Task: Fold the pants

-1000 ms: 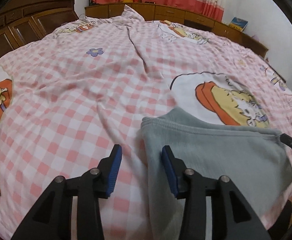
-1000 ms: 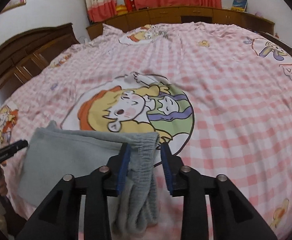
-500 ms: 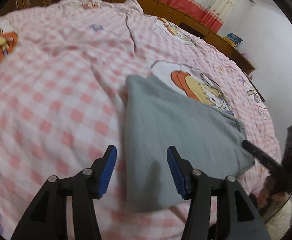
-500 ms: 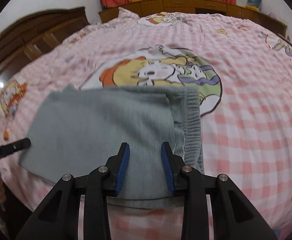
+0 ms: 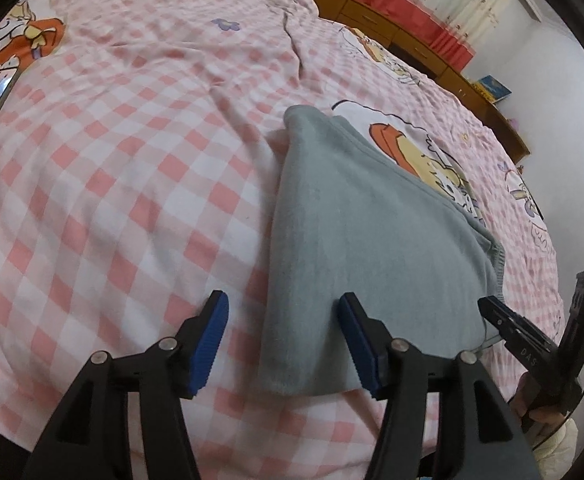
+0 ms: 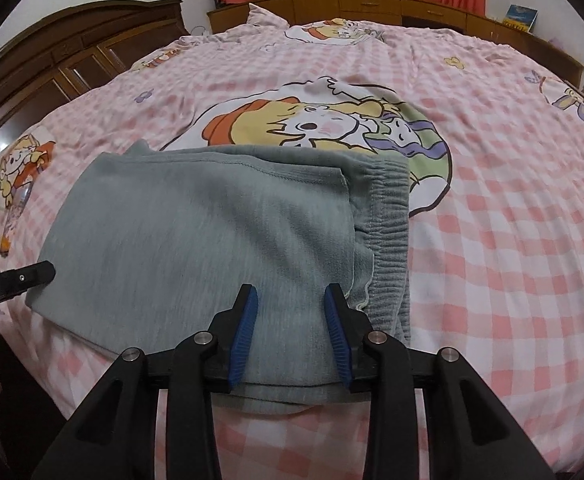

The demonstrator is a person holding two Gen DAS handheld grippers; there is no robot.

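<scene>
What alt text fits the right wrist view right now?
Folded grey fleece pants lie on a pink checked cartoon bedsheet, elastic waistband on the right. The right gripper is opening above their near edge, gripping nothing.

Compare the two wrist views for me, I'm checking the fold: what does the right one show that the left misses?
Only the right wrist view shows the gathered elastic waistband and the stitched hem laid across it. Only the left wrist view shows the folded edge facing bare pink checked bedsheet. Both show the grey pants lying folded, with the left gripper opening and the right gripper opening, neither pinching cloth.
</scene>
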